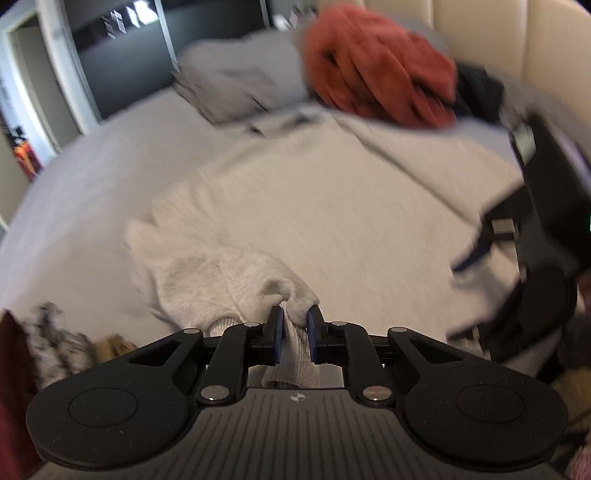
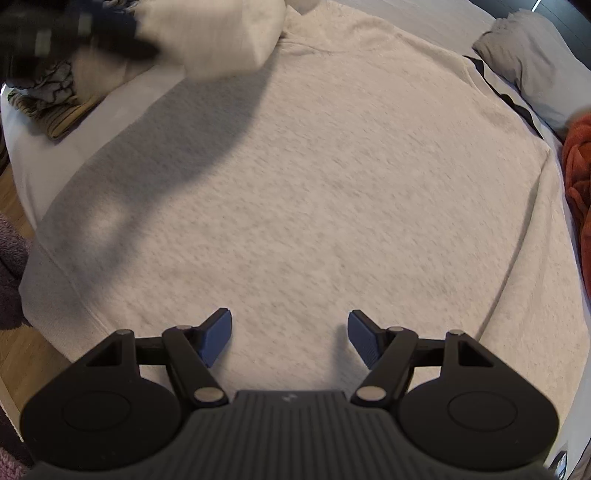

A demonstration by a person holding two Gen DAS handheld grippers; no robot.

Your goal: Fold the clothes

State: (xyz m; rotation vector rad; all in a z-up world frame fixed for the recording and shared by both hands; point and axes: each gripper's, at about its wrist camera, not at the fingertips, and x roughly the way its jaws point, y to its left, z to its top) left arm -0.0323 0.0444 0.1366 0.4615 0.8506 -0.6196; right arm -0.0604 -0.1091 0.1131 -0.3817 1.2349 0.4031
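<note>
A pale oatmeal sweatshirt (image 2: 314, 192) lies spread flat on the bed and fills most of the right wrist view. My left gripper (image 1: 295, 321) is shut on the ribbed cuff of its sleeve (image 1: 229, 280), which bunches up in front of the jaws. In the right wrist view that lifted sleeve (image 2: 221, 33) shows as a blur at the top left, casting a dark shadow on the sweatshirt. My right gripper (image 2: 290, 332) hovers open just above the sweatshirt's body (image 1: 314, 199), nothing between its blue pads. It appears at the right edge of the left wrist view (image 1: 480, 251).
A crumpled red garment (image 1: 380, 70) lies at the head of the bed beside a grey pillow (image 1: 240, 77) and a cream padded headboard (image 1: 480, 29). Folded patterned clothes (image 2: 48, 99) sit at the bed's edge. Wooden floor (image 2: 22, 350) shows beside the bed.
</note>
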